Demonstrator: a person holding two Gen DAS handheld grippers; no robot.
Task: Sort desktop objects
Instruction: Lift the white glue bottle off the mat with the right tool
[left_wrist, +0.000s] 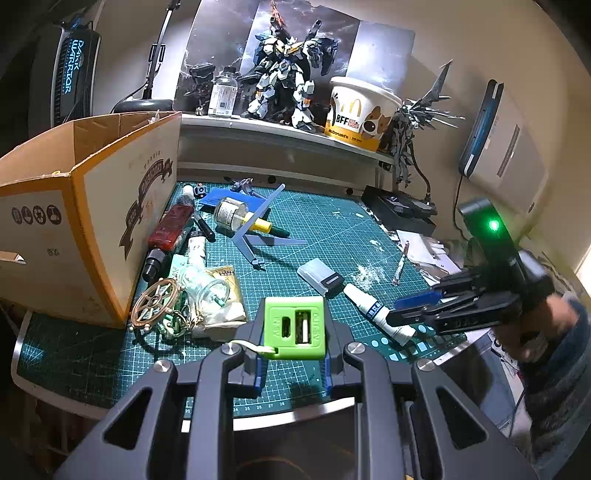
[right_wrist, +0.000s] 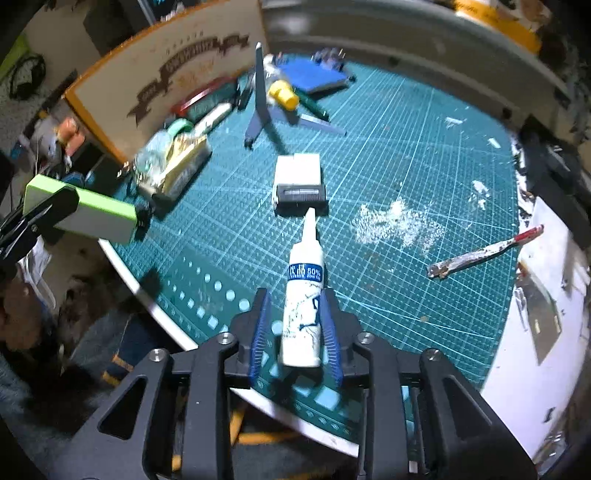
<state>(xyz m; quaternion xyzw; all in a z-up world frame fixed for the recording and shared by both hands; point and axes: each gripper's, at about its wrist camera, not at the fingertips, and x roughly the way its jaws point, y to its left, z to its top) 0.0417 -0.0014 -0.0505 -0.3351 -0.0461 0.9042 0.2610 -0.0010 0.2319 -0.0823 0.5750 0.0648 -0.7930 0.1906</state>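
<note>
My left gripper (left_wrist: 293, 354) is clamped tight on the green charger block (left_wrist: 295, 326), held above the cutting mat (left_wrist: 332, 229). My right gripper (right_wrist: 295, 332) straddles the white glue tube (right_wrist: 303, 302) lying on the mat, jaws slightly apart, pads not pressing it. Past the nozzle: grey-and-black case (right_wrist: 300, 182), then the yellow-capped bottle (right_wrist: 282, 94), cardboard box (left_wrist: 74, 221) far left
</note>
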